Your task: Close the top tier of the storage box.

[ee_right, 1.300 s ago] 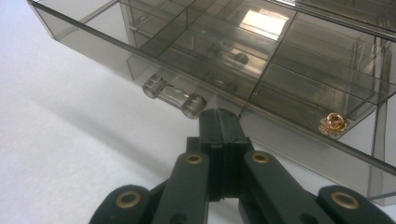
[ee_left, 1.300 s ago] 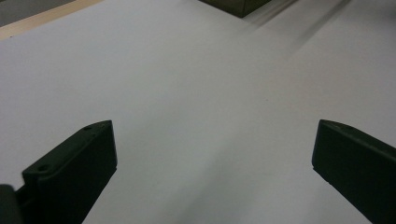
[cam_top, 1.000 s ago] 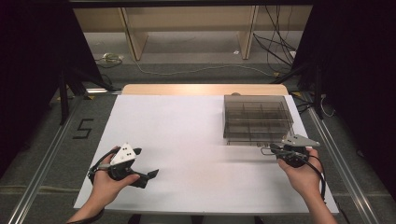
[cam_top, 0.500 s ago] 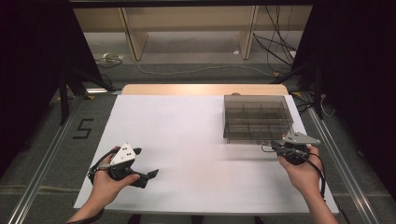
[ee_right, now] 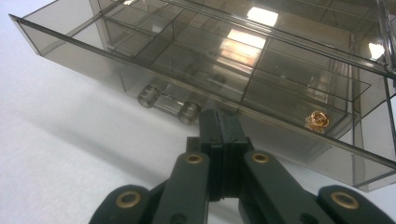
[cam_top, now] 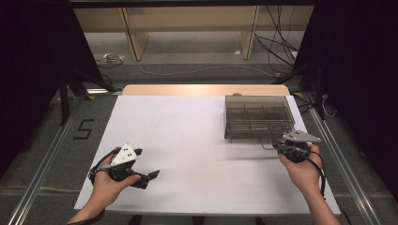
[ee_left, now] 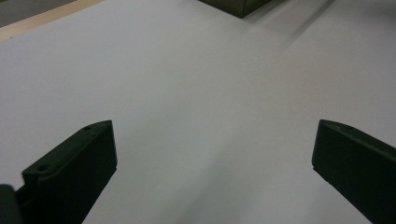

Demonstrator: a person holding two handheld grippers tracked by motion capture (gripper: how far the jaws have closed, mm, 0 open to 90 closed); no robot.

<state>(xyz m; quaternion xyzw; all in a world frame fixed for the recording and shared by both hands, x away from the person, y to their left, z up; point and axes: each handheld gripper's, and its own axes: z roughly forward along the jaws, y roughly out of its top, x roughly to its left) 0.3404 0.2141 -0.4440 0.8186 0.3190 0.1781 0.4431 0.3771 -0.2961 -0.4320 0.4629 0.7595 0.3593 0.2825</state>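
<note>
1. Right claw point(ee_right: 219, 121): I keep it clenched with nothing between the jaws; its tips sit just beside the clear handle point(ee_right: 169, 103) of the drawer point(ee_right: 116, 60).
2. Left claw point(ee_left: 212, 154): released, jaws wide apart over bare white worktop point(cam_top: 187, 136).
3. Smoked organiser box point(cam_top: 259, 117): stands at the worktop's far right; its drawer is pulled partly out.
4. Gold rose-shaped piece point(ee_right: 318, 120): lies in a front drawer compartment.
</note>
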